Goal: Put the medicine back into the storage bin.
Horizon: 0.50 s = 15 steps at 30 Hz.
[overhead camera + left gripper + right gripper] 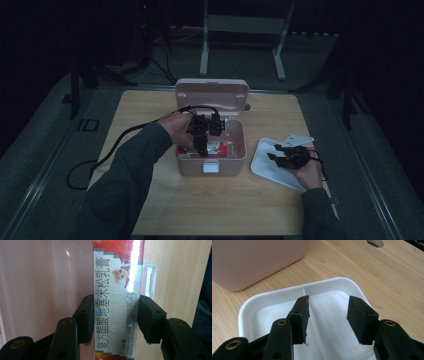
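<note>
My left gripper (116,315) has its fingers (86,315) clamped on a red and silver carton (116,290) inside the open pink box (211,165) at the table's (210,210) middle, pink wall close on one side. The carton reads 复方醋酸地塞米松乳膏. My right gripper (328,320) hangs with fingers spread and empty over the white divided tray (247,307), just beside the box, near the table's right edge.

left claw (116,320): black, two flat pads, brass-coloured pivot pins, small screw holes
right claw (328,320): same black build, rough-edged pads
cable (107,155): black, looping off left claw
sleeves (125,185): dark grey-green, long
</note>
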{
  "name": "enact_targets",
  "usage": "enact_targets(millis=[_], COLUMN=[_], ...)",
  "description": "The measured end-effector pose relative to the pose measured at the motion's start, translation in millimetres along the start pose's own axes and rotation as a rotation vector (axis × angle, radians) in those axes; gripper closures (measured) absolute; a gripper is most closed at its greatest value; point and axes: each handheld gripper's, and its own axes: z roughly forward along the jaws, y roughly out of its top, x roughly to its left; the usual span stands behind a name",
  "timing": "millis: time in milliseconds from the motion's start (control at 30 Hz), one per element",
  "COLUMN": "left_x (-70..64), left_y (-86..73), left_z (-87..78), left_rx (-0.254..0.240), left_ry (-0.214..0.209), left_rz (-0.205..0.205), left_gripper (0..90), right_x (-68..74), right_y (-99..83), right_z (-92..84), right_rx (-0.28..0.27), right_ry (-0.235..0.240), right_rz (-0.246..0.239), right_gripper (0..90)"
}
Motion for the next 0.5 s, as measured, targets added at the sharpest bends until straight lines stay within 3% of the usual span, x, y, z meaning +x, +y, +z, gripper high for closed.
enact_targets(millis=[500], left_x=[0.5], left_y=[4.9], left_z=[6.5], left_rx=[0.011], left_ry=[-0.008], left_rz=[0.005], left_gripper=[50.9], right_x=[-0.9], right_y=[-0.7], right_z=[-0.9], right_rx=[0.001], right_ry=[-0.002], right_rz=[0.001], right_gripper=[51.9])
